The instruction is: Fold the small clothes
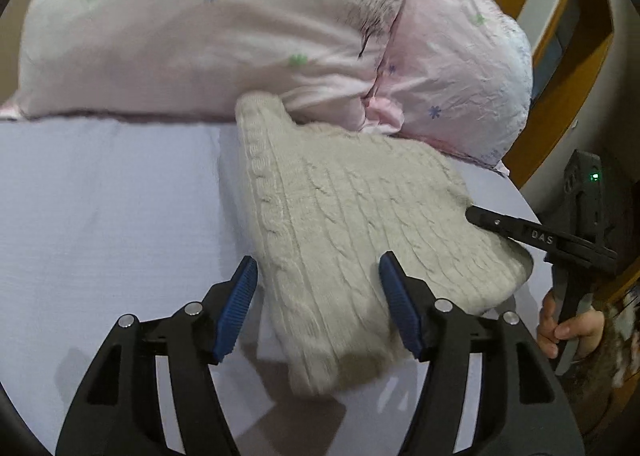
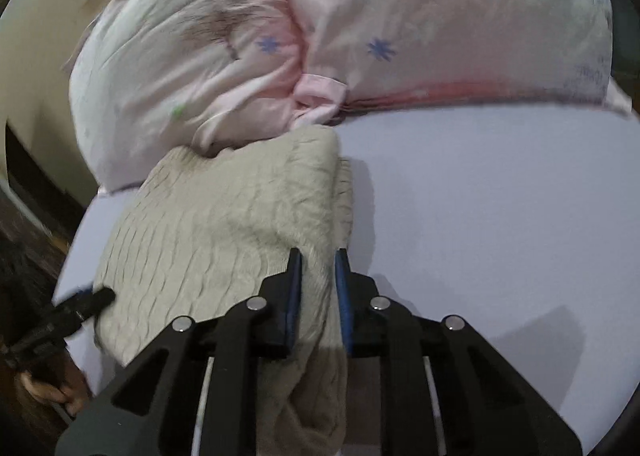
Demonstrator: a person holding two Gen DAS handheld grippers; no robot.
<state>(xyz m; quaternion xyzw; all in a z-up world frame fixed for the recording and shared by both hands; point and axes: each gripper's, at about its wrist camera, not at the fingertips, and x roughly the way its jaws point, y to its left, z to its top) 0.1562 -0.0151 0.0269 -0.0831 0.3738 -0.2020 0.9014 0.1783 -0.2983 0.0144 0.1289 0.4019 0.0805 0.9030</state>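
A cream cable-knit sweater lies folded on a pale lilac bed sheet, its far end against a pink pillow. My left gripper is open, its blue pads on either side of the sweater's near end. The other gripper enters from the right, its fingers at the sweater's right edge. In the right wrist view my right gripper is shut on a bunched edge of the sweater. A second black gripper touches the sweater's left edge.
A large pink pillow with small star prints lies along the far side of the bed, also in the right wrist view. Wooden furniture stands beyond the bed's right edge. The sheet spreads to the right.
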